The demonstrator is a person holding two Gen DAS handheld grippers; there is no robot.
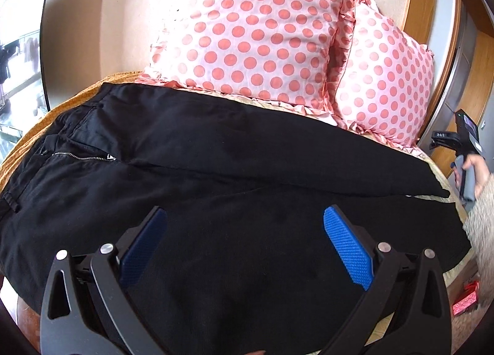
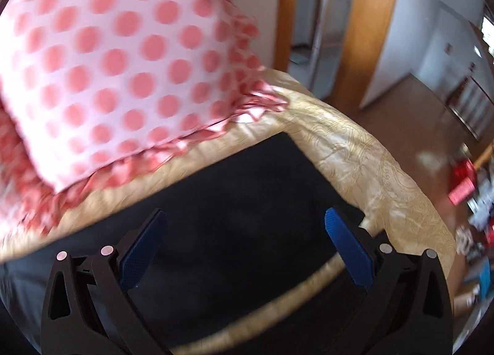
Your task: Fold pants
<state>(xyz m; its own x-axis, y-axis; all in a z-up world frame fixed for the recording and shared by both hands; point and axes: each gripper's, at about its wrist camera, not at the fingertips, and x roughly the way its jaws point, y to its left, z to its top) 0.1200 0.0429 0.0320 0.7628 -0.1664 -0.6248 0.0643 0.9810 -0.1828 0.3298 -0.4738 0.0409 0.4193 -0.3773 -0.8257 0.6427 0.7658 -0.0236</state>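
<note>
Black pants point(image 1: 216, 151) lie spread across the bed, waist and zipper at the left, both legs running to the right. My left gripper point(image 1: 245, 219) is open and empty, its blue pads above the near leg. My right gripper point(image 2: 247, 219) is open and empty above the leg ends point(image 2: 247, 188) near the bed's right edge. In the left wrist view the right gripper's body and the hand holding it point(image 1: 466, 151) show at the far right, beyond the leg hems. The right wrist view is blurred.
Two pink polka-dot pillows point(image 1: 262, 30) point(image 2: 108, 61) stand against the headboard behind the pants. A gold patterned bedspread point(image 2: 370, 163) covers the bed. Beyond the bed's right edge are a wooden door frame point(image 2: 367, 30), floor and red items point(image 2: 461, 182).
</note>
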